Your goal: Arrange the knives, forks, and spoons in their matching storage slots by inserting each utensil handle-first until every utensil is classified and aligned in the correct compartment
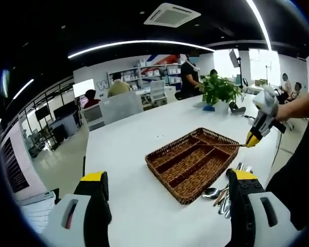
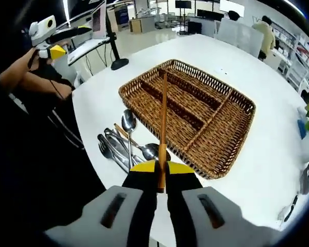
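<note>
In the left gripper view, the left gripper (image 1: 167, 193) rises from the bottom with its jaws spread wide and nothing between them, hanging above the white counter (image 1: 129, 144). Ahead of it sits the wicker tray (image 1: 193, 162), split into long slots with a short cross slot at the far end. Just right of the tray's near corner lies a pile of cutlery (image 1: 224, 195), spoons and forks heaped together on the counter. Further right, the right gripper (image 1: 251, 140) is held by a person's hand and pinches a wooden-handled utensil (image 1: 221, 145) that reaches out level over the tray's far right edge. A potted plant (image 1: 219, 90) stands at the far end of the counter.

In the right gripper view, the left gripper (image 2: 54, 51) appears at the upper left, held up away from the counter (image 2: 257, 170). The cutlery (image 2: 126, 141) lies beside the tray's (image 2: 232, 139) left edge. At centre, the right gripper (image 2: 161, 170) is closed on the utensil (image 2: 163, 123), whose long wooden handle points forward over the tray's slots.
</note>
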Demonstrator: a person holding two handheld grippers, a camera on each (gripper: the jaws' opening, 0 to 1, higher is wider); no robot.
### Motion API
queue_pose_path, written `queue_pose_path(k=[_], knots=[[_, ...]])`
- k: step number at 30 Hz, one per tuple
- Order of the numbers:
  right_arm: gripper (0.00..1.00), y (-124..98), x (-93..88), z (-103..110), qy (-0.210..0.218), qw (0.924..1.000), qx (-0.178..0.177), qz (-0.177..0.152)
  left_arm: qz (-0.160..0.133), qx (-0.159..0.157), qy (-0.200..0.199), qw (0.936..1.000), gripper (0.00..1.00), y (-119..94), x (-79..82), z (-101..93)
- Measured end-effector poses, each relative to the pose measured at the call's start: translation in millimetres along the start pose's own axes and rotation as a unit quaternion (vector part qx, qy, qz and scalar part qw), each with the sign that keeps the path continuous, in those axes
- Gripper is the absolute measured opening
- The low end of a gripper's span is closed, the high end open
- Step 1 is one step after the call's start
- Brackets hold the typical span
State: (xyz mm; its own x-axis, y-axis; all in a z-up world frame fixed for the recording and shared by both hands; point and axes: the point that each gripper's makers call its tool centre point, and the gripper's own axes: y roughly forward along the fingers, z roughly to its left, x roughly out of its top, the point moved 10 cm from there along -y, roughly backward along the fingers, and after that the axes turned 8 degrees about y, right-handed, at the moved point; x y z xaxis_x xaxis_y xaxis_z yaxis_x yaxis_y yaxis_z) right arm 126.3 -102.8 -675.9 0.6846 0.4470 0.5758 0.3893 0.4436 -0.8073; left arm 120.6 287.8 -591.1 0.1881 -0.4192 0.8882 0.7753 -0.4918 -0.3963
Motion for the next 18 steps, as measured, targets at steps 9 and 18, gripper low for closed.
queue_pose_path(k=[9,18], knots=[[0.02,-9.0,12.6,-3.1,0.075,0.9953,-0.050,-0.036,-0.012,-0.018,0.002,0.9998,0.99,14.2,2.7,7.9],[0.03,-14.2,15.7,-14.3,0.148,0.9844,-0.081,-0.050,-0.010,-0.036,0.012,0.9993,0.99,20.8,1.7,13.9]])
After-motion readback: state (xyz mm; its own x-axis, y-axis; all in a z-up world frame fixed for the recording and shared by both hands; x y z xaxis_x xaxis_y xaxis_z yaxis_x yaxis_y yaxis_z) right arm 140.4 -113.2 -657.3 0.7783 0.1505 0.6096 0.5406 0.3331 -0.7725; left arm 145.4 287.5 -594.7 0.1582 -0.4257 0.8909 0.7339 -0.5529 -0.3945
